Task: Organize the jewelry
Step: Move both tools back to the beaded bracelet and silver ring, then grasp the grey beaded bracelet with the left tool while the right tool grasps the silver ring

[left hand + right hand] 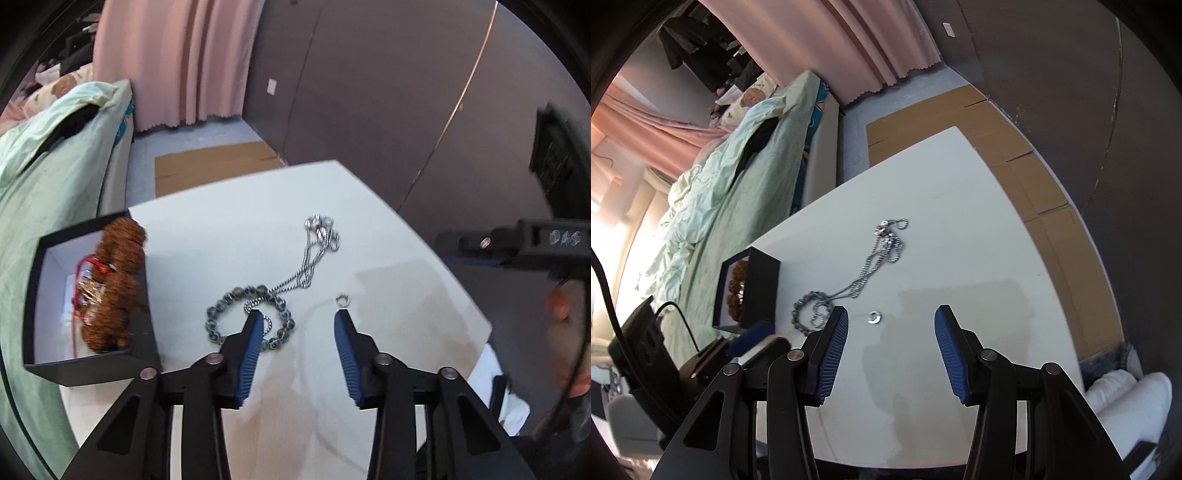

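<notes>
The left gripper (pixel 299 317) hangs with jaws apart and empty above the beaded bracelet (pixel 249 315) on the white table (pixel 388 229). Since the ball-chain necklace (pixel 314 251) crosses the bracelet, lifting either may drag both. The right gripper (pixel 891 314) is parted too, near the ring (pixel 874 316).

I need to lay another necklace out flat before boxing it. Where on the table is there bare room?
The table is bare right of the small ring, out to its right edge, and beyond the silver chain to the far corner. It is crowded on the left: the beaded bracelet overlaps the chain's end, beside the black box holding brown beads.
</notes>
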`<state>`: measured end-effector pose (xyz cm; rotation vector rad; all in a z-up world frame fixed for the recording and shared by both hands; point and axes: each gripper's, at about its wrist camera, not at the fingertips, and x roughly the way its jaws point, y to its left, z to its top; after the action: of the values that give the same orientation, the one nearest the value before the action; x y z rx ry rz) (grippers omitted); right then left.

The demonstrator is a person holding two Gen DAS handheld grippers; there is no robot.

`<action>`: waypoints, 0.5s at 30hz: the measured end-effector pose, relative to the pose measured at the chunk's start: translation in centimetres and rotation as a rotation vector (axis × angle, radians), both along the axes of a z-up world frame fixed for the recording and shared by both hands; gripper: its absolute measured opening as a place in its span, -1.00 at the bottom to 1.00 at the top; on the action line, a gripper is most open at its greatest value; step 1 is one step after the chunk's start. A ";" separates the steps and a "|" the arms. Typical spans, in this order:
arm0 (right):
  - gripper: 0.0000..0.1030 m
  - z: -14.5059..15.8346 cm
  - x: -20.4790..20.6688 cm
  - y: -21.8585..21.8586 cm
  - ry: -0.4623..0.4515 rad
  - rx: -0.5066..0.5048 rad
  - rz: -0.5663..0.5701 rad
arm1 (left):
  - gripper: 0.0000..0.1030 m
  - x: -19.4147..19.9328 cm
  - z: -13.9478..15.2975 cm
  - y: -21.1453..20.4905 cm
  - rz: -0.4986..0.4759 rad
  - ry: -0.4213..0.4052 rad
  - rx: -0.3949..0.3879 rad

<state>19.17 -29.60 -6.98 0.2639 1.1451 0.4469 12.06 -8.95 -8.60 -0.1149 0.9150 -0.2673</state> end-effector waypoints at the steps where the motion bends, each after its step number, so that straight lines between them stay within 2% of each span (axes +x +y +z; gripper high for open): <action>1: -0.03 -0.1 0.1 -0.2 0.001 -0.002 -0.001 | -0.24 0.2 -0.4 -0.2 -0.003 0.004 0.014; 7: -0.04 -0.1 0.6 -0.4 -0.002 -0.011 0.015 | -0.38 1.2 -2.4 -1.6 -0.037 0.010 0.061; 10: -0.04 -0.4 0.8 -0.5 0.006 -0.018 0.020 | -0.43 1.8 -3.3 -2.1 -0.041 0.029 0.059; 15: -0.04 -0.8 1.0 -0.3 0.009 -0.036 0.018 | -0.46 2.5 -4.2 -2.1 0.001 0.043 0.076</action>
<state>20.21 -29.88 -7.75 0.2242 1.1640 0.4410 14.51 -11.08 -12.79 -0.0512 0.9661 -0.2296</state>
